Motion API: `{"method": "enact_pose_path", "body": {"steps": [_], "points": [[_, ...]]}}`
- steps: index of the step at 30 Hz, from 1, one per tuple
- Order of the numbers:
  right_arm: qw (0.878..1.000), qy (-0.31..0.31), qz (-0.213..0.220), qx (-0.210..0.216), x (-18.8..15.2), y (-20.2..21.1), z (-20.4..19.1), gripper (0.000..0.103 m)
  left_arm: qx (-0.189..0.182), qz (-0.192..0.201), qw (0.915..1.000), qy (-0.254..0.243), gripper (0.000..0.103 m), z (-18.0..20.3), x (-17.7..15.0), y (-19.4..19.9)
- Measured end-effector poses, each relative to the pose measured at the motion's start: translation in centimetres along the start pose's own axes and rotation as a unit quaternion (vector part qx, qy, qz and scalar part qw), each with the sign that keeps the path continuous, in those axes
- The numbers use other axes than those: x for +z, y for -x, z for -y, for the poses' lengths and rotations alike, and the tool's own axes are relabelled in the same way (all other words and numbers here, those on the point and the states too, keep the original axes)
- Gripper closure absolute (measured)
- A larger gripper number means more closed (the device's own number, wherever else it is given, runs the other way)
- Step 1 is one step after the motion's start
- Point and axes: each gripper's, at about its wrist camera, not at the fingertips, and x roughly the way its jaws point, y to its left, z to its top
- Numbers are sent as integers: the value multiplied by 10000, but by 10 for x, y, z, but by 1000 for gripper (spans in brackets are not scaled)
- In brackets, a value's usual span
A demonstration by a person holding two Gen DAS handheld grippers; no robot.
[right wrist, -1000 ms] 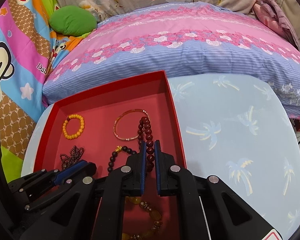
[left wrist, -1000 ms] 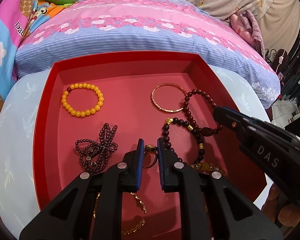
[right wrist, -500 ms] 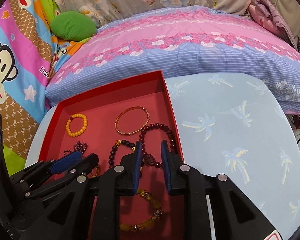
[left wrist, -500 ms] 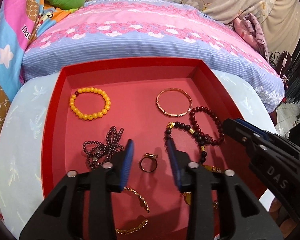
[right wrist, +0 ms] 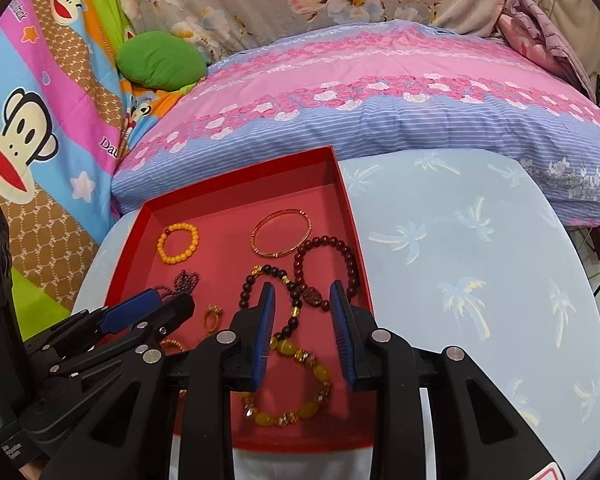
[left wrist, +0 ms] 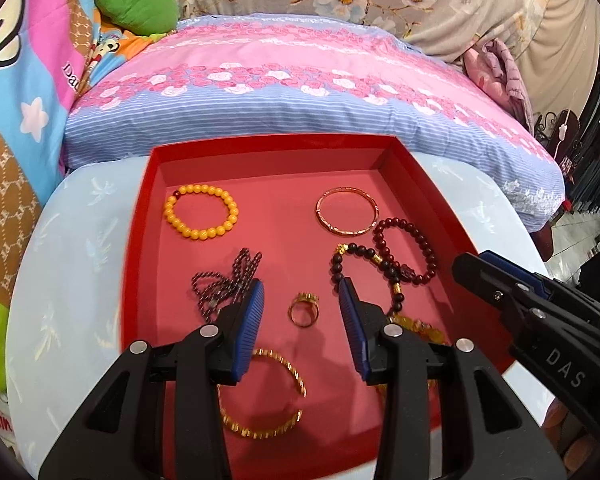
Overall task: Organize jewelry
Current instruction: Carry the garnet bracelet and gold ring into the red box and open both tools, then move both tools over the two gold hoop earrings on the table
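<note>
Jewelry all in tray [left wrist: 428,184] on tabletop [right wrist: 480,248]; sorting appears near done.
Bracelets spaced except two dark ones [left wrist: 384,256] touching; ring [left wrist: 303,314] lies loose; both tools, left [left wrist: 302,310] and right [right wrist: 302,312], spread, holding nothing.

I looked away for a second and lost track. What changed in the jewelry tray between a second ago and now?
Both grippers opened and backed off. The left gripper, shut on the gold ring a second ago, let it go; the ring lies free on the red tray. The right gripper, shut on the dark red bead bracelet, released it, and the bracelet settled into a loop. The yellow bead bracelet and gold bangle stayed put.
</note>
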Motion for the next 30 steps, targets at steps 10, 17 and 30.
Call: {"method": "enact_pose_path", "body": {"steps": [10, 17, 30], "points": [[9999, 71, 20, 128, -29, 39, -7, 75, 32, 112, 9999, 83, 66, -7, -30, 43], [9997, 154, -62, 178, -56, 60, -13, 75, 7, 149, 9998, 158, 66, -8, -55, 70], [9988, 329, -300, 200, -104, 82, -16, 75, 3, 31, 9997, 241, 66, -10, -97, 93]]}}
